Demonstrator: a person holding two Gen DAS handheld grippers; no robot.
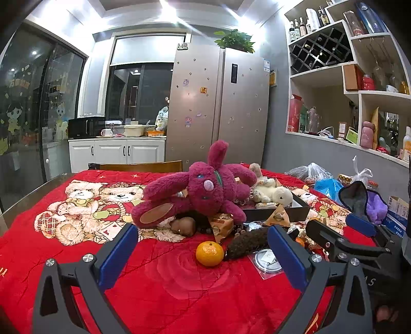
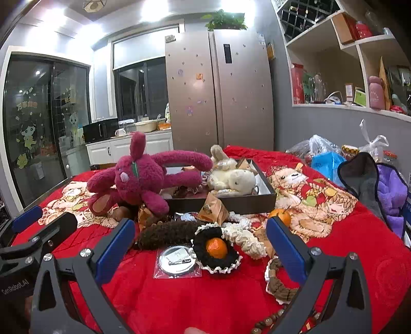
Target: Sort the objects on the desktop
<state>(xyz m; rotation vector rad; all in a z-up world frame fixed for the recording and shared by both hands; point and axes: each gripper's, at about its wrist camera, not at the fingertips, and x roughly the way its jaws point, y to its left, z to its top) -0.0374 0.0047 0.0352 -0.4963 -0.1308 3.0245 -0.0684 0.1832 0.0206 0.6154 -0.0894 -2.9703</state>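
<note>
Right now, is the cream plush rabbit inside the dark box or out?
Inside: the cream plush rabbit lies within the dark box, above its front wall.

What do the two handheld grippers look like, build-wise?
Both match: the left gripper and right gripper have black angular frames with triangular cut-outs, silver screw heads and flat blue pads on the fingers. The left one's body carries white "GenRobot.AI" lettering, seen from the right wrist.

Ceiling lights (image 1: 169,12) glare white overhead; sharp centre; fisheye bends edges; corners vignette dark.
</note>
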